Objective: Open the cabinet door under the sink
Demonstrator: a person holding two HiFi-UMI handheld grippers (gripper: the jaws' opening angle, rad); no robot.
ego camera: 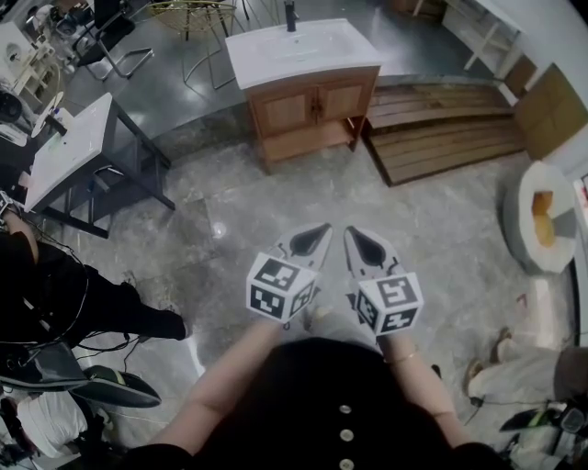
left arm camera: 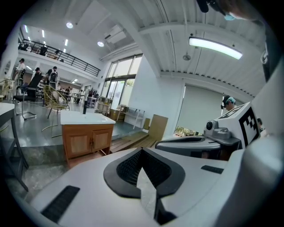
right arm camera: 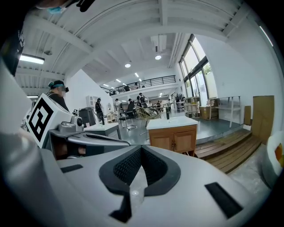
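- The cabinet is well across the floor, doors shut. Left gripper and right gripper both have their fingers closed, holding nothing.
- If they arrive still closed, they'd probably just bump the handles.
- The planks right beside it look like a trip hazard.

A slatted wooden platform lies on the grey floor, toward its far right side. A white table on black legs stands near the floor's left edge, with a wire chair and a black office chair beyond it. At the right edge, a round white stand carries something orange.
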